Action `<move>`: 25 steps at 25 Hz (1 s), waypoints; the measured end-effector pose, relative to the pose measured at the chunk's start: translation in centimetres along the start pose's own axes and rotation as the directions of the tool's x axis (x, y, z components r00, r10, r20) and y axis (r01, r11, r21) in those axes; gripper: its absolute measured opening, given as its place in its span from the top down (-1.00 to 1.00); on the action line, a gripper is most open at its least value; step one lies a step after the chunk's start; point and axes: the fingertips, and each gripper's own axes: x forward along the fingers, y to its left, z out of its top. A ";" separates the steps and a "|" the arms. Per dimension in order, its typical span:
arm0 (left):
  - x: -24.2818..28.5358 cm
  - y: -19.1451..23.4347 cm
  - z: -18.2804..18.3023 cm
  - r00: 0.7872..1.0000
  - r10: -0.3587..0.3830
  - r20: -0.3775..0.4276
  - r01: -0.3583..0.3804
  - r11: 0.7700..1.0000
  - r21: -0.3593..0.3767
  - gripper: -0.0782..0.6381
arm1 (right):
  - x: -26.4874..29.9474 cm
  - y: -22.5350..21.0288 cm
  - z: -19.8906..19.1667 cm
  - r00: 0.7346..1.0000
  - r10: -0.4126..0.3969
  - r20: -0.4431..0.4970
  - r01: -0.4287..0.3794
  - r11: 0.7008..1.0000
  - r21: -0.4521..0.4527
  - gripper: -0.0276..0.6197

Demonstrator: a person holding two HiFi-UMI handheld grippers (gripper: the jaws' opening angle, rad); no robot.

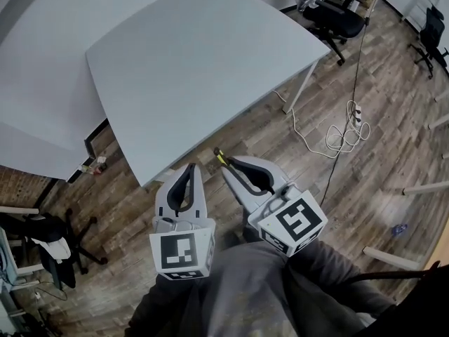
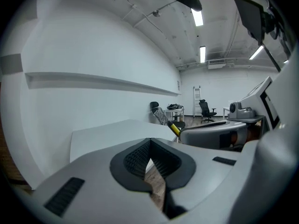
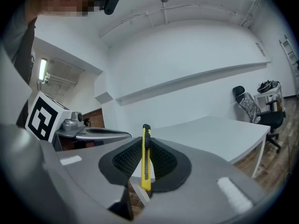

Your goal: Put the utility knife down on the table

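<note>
Short of the table (image 1: 196, 69), the right gripper (image 3: 145, 141) pinches the utility knife (image 3: 146, 164); left gripper (image 2: 149, 143) pressed together.

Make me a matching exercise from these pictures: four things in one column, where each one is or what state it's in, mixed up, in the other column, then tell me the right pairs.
Column one
1. yellow utility knife
2. left gripper
3. large white table
4. white cable

Column two
A. lying in loops on the wooden floor
B. shut, with nothing between its jaws
C. standing ahead of both grippers
D. clamped between the jaws of the right gripper

Pairs: 1-D, 2-B, 3-C, 4-A
</note>
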 end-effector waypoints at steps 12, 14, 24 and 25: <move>4.9 -0.9 2.3 1.000 0.016 -0.007 -0.015 0.999 0.038 0.78 | 1.9 -5.1 1.9 0.999 0.044 0.011 -0.044 0.999 0.001 0.76; 5.6 -0.4 2.0 1.000 0.020 -0.010 -0.020 0.999 0.025 0.78 | 2.6 -5.6 1.6 0.999 0.045 0.000 -0.045 0.999 0.002 0.76; 11.3 3.0 1.5 1.000 -0.011 -0.022 0.010 1.000 -0.024 0.78 | 7.6 -8.8 1.0 0.998 0.016 -0.056 -0.016 1.000 -0.003 0.76; 11.9 3.3 1.6 0.999 -0.019 -0.028 0.018 1.000 -0.025 0.78 | 8.2 -9.2 1.0 0.998 0.009 -0.059 -0.009 1.000 0.000 0.75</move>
